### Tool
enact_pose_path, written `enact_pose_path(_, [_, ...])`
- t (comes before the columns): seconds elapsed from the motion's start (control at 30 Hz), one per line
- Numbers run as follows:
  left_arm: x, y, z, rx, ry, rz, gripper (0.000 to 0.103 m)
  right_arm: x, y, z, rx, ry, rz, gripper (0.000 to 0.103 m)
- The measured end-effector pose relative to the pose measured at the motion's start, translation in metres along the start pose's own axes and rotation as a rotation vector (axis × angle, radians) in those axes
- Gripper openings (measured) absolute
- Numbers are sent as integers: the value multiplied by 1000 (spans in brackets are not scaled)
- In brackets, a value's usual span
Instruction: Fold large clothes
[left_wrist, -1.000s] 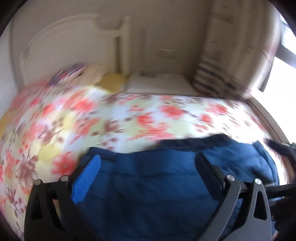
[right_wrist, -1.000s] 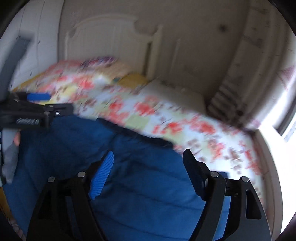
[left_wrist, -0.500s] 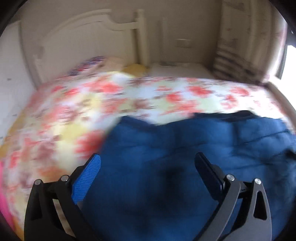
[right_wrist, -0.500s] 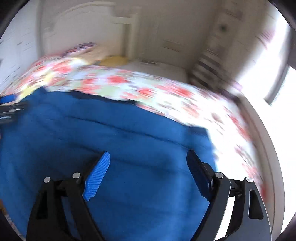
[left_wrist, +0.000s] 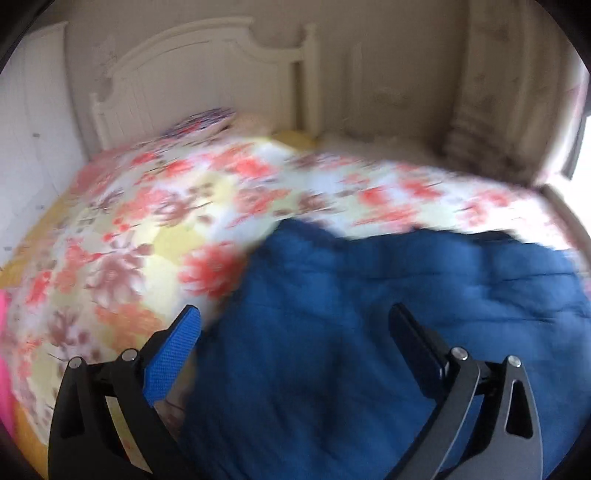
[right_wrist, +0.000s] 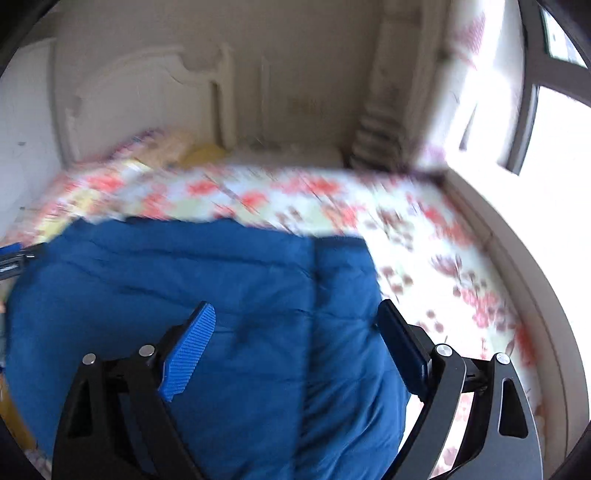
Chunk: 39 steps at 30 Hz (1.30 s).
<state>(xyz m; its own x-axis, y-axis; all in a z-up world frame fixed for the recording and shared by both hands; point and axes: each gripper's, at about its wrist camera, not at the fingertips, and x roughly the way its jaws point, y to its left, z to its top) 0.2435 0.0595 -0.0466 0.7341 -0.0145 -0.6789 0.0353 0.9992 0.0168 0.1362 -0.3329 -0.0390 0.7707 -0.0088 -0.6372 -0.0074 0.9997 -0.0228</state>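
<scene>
A large dark blue padded garment (left_wrist: 369, 332) lies spread on the floral bedspread (left_wrist: 147, 229); it also shows in the right wrist view (right_wrist: 221, 295). My left gripper (left_wrist: 295, 325) is open and empty, held over the garment's left edge. My right gripper (right_wrist: 295, 321) is open and empty, held over the garment's right part, where a fold line runs top to bottom. The left gripper's tip (right_wrist: 14, 254) shows at the garment's far left edge in the right wrist view. Both views are motion-blurred.
A white headboard (left_wrist: 192, 74) stands at the far end with pillows (left_wrist: 207, 122) below it. A curtain (left_wrist: 491, 110) and a bright window (right_wrist: 546, 110) are at the right. A wall (left_wrist: 29, 147) runs along the left of the bed.
Both grippers have swung outward: the left toward the garment's left edge, the right toward its right edge. Both have stayed open and the garment lies flatter.
</scene>
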Motion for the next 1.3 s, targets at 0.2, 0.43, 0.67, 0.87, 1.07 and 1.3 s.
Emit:
enact_pose_path(0.2, [-9, -83, -32, 216, 0, -85, 101, -4, 72, -21, -226, 41, 154, 87])
enact_pose_path(0.43, [19, -84, -43, 195, 61, -134, 101, 20, 75, -34, -216, 101, 175, 91])
enact_pose_path(0.67, [18, -87, -47, 203, 59, -123, 101, 5, 53, -34, -170, 98, 100, 91])
enact_pose_path(0.87, [19, -85, -47, 198, 57, -129, 101, 6, 3, -60, -29, 89, 135, 91])
enact_pose_path(1.07, [3, -75, -50, 162, 68, -126, 101, -4, 13, -57, -50, 95, 65, 91])
enact_pose_path(1.3, [-61, -65, -74, 202, -9, -179, 101, -55, 59, -68, -128, -44, 195, 91])
